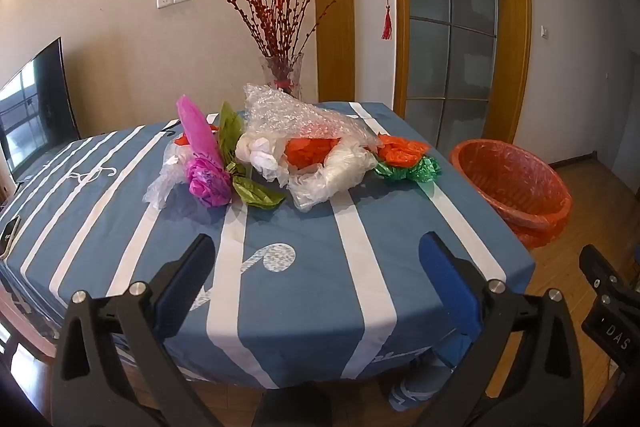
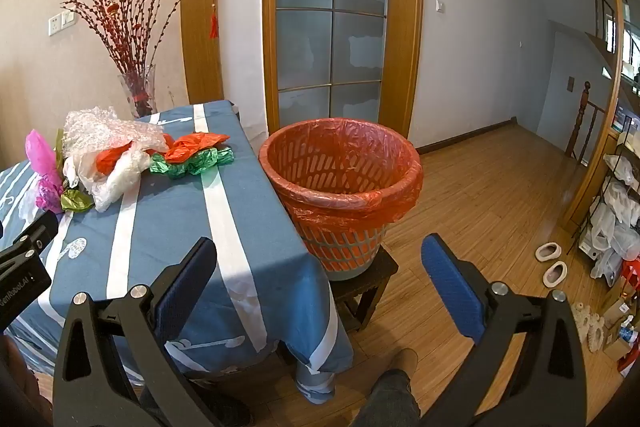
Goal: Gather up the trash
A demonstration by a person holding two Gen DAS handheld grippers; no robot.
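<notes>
A heap of crumpled plastic lies on the far half of the blue striped tablecloth (image 1: 280,291): a pink bag (image 1: 206,171), green bags (image 1: 416,173), an orange bag (image 1: 402,149), white bags (image 1: 328,175) and bubble wrap (image 1: 296,115). The same heap shows at the left of the right wrist view, with the orange bag (image 2: 196,143) nearest the table's edge. My left gripper (image 1: 318,255) hangs open over the near table edge, well short of the heap. My right gripper (image 2: 320,259) is open too, in the air before the orange-lined waste basket (image 2: 340,187), which stands on a dark stool (image 2: 368,287).
A glass vase of red twigs (image 1: 284,75) stands behind the table. A television (image 1: 36,107) is at the left, a glass door (image 2: 332,27) behind the basket. Slippers (image 2: 554,267) and a rack with bags (image 2: 616,211) line the right wall. A person's shoe (image 2: 400,367) rests on the wooden floor.
</notes>
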